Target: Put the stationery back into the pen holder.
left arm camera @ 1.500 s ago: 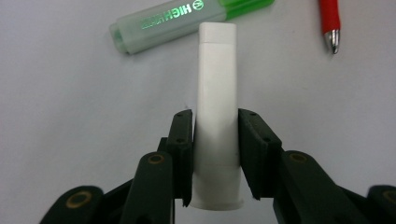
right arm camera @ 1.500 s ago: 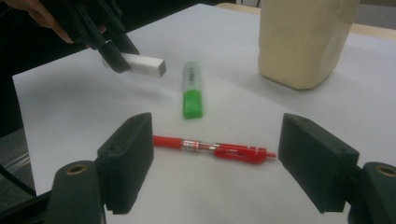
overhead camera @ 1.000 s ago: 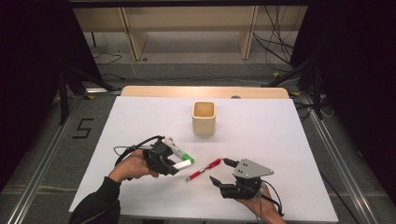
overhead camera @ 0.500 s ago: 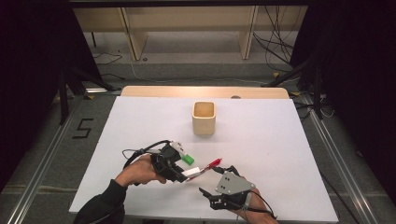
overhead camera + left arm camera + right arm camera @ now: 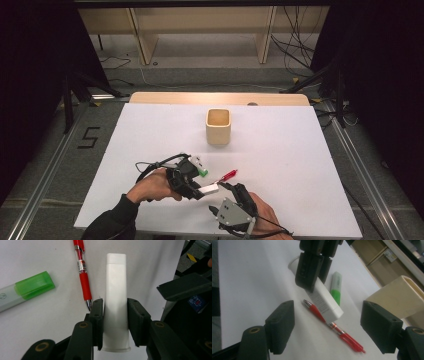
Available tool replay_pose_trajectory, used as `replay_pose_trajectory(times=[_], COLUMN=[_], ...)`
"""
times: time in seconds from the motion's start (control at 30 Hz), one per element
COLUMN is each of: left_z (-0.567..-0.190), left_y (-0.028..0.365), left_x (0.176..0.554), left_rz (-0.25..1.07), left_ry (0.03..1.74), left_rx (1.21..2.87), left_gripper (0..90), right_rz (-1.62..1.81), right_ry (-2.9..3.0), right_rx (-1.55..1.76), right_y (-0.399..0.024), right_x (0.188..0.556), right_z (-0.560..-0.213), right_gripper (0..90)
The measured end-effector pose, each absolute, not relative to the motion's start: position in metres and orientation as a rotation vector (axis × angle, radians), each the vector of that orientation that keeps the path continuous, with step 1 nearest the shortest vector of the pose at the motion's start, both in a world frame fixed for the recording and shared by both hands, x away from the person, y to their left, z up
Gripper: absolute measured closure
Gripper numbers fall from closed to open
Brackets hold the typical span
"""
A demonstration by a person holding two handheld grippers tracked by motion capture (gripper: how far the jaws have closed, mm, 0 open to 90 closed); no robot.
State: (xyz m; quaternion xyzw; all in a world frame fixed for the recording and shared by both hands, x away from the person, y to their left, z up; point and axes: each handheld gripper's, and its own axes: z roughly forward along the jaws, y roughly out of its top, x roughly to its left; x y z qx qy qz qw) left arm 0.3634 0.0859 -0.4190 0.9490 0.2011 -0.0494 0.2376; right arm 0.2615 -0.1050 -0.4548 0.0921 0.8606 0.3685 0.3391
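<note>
White tube (image 5: 116, 302), clamped between the pads of the left hand-held gripper (image 5: 115, 315), held just above the red pen (image 5: 83, 277) and green highlighter (image 5: 33, 286) on the worktop (image 5: 280, 145). Best kept level and firmly pinched, carried clear of the right hand-held gripper (image 5: 327, 327), jaws wide and empty, toward the beige cup (image 5: 218, 127).

Your high view is evenly lit from overhead: the white table (image 5: 280, 165) is bright, almost washed out, while the surroundings at 9 and 3 o'clock fall to near black. Shadows are short and soft; note the faint one at the foot of the beige cup (image 5: 218, 127). The picture is slightly soft and grainy.

Your left gripper view is sharp mid-frame on the white tube (image 5: 116, 297) and red pen (image 5: 83, 275), with glare on the pen's clear barrel toward 12 o'clock. The tabletop is bright, with a soft shadow beside the tube.

Your right gripper view is tilted; the near black pads at 5 and 7 o'clock are soft, and the green highlighter (image 5: 336, 287) is slightly blurred.
</note>
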Motion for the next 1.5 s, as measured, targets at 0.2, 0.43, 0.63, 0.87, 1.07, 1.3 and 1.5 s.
replay_pose_trajectory(times=[0.2, 0.43, 0.63, 0.87, 1.07, 1.3, 1.5], left_z=[-0.419, -0.419, -0.417, -0.415, -0.416, -0.416, -0.416], left_y=[0.083, 0.078, 0.074, 0.070, 0.069, 0.067, 0.066], left_x=[0.362, 0.359, 0.356, 0.352, 0.352, 0.351, 0.351], left_rz=[-0.151, -0.151, -0.160, -0.167, -0.179, -0.191, -0.195], left_ry=[0.553, 0.531, 0.504, 0.483, 0.468, 0.468, 0.471], left_rx=[2.600, 2.609, 2.608, 2.608, 2.606, 2.602, 2.600], left_gripper=[67.5, 67.5, 67.5, 67.5, 67.5, 67.5, 67.5], right_rz=[0.853, 0.714, 0.600, 0.525, 0.502, 0.474, 0.453], right_ry=[2.198, 2.134, 2.067, 2.010, 1.980, 1.957, 1.942], right_rx=[0.159, 0.043, -0.050, -0.113, -0.130, -0.165, -0.186], right_y=[-0.097, -0.088, -0.083, -0.078, -0.077, -0.075, -0.075], right_x=[0.257, 0.251, 0.247, 0.242, 0.242, 0.241, 0.241], right_z=[-0.461, -0.470, -0.477, -0.484, -0.486, -0.489, -0.490], right_gripper=[30.0, 32.7, 37.8, 45.5, 52.5, 58.3, 64.0])
